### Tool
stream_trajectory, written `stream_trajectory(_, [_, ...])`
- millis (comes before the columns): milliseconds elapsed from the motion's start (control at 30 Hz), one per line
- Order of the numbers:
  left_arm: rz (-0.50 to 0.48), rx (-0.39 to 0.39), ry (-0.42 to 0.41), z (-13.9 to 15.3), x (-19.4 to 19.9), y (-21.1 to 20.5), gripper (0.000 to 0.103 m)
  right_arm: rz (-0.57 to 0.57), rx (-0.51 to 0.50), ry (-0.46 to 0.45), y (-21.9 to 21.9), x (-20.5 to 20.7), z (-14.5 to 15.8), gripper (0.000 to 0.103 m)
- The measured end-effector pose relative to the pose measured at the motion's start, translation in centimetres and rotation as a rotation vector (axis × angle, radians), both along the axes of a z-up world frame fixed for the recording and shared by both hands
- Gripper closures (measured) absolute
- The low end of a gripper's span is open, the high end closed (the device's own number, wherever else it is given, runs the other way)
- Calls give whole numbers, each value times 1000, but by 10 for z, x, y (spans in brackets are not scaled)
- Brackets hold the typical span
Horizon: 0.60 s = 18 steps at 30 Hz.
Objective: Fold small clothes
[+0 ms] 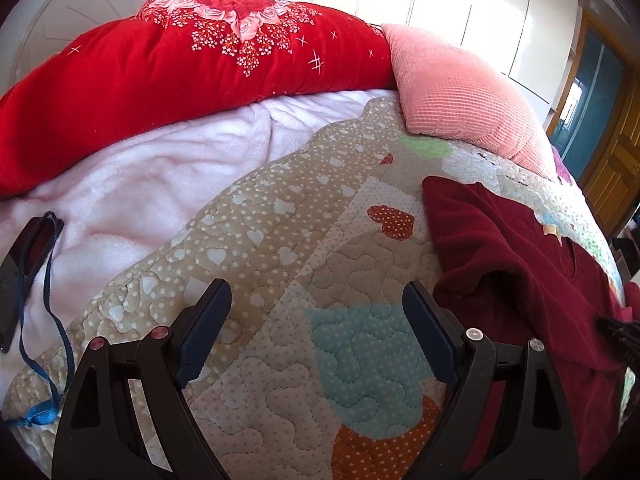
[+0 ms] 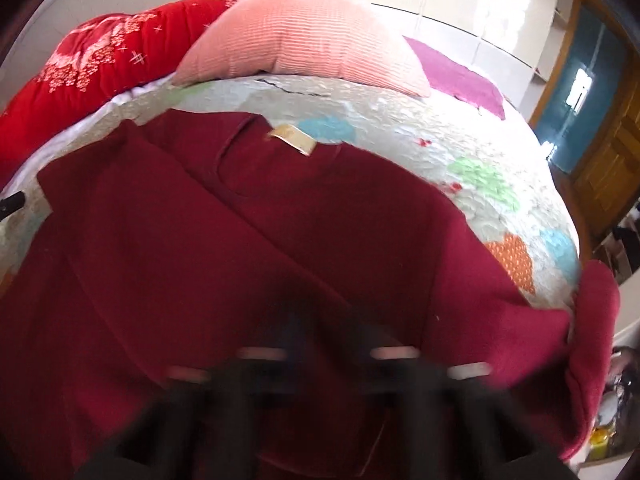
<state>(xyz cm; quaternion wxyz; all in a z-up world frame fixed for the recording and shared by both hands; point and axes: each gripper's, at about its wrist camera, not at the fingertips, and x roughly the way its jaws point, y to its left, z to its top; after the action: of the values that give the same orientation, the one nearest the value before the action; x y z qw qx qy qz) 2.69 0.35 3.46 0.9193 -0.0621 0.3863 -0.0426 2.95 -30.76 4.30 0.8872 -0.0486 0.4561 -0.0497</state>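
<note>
A dark red fleece garment [image 1: 520,256] lies on the patchwork quilt [image 1: 304,248], to the right in the left wrist view. My left gripper [image 1: 316,328] is open and empty above the quilt, its right finger close to the garment's left edge. In the right wrist view the garment [image 2: 248,240] fills the middle, with a tan neck label [image 2: 292,140] at its far edge and one part hanging over the bed's right side. My right gripper [image 2: 328,344] is just above the garment and badly blurred by motion, so its jaw state is unclear.
A big red floral pillow [image 1: 180,64] and a pink cushion [image 1: 460,88] lie at the head of the bed. A pale pink blanket [image 1: 132,184] lies left. A dark case with a blue strap [image 1: 28,272] sits at far left. White wardrobes [image 1: 460,0] stand behind.
</note>
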Motion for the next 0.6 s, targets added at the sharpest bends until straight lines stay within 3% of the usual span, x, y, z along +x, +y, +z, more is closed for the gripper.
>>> stream_trajectory(133, [-2, 2, 5, -2, 1, -1, 15, 0, -106, -61, 2, -3, 21, 100])
stream_trajectory(233, [-14, 6, -10, 1, 0, -4, 15, -126, -184, -67, -15, 12, 23, 100])
stream_trajectory(367, [-45, 5, -35, 5, -4, -10, 15, -213, -114, -22, -33, 32, 0, 98])
stream_trajectory(433, [-60, 4, -39, 6, -5, -13, 15, -232, -91, -63, -29, 22, 12, 91])
stream_trajectory(567, [-115, 3, -23, 8, -8, -25, 15, -234, -1, -167, -18, -23, 34, 66])
stream_trajectory(600, [-135, 9, -36, 11, -12, -30, 15, -251, 36, -170, -18, -32, 30, 66])
